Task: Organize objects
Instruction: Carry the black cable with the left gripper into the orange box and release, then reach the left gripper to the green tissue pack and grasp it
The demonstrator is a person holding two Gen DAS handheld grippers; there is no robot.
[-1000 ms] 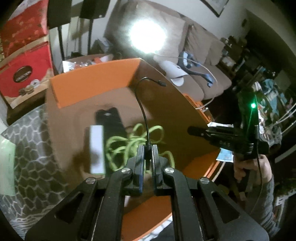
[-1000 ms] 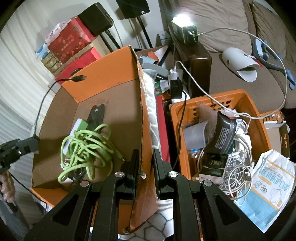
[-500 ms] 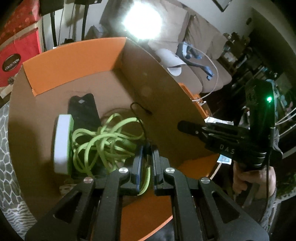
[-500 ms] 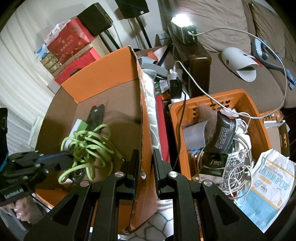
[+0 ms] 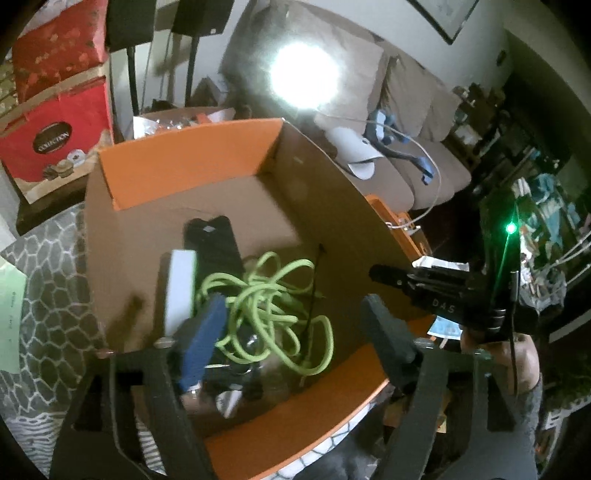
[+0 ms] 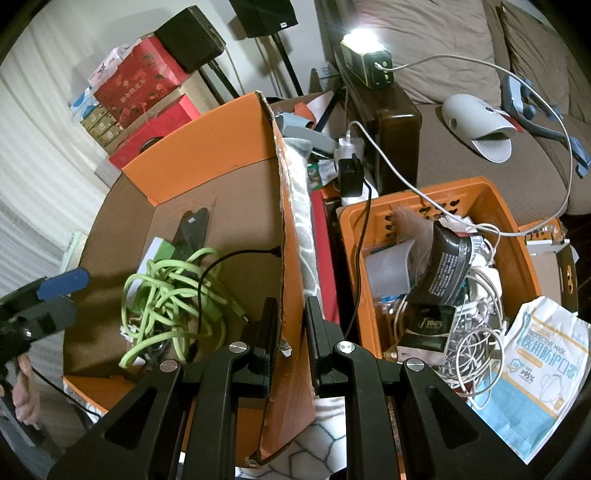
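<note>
A thin, matte black cable [image 6: 218, 269] lies inside the orange cardboard box [image 6: 207, 136], draped over a tangled, braided lime-green cord [image 6: 166, 295]. Its long axis curves from the near side toward the box's right wall, plug pointing right. The left gripper [image 5: 291, 328] has just been opening, jaws wide with nothing between. The right gripper [image 6: 291, 325] is closed, straddling the box's torn right wall.

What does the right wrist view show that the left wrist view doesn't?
Only the right wrist view: the orange plastic crate of white cables, and the right claw shut on the cardboard box's wall. Only the left wrist view: the framed picture above the sofa. Both: the orange cardboard box holding the tangled green cable and thin black cable, and the open left claw.
</note>
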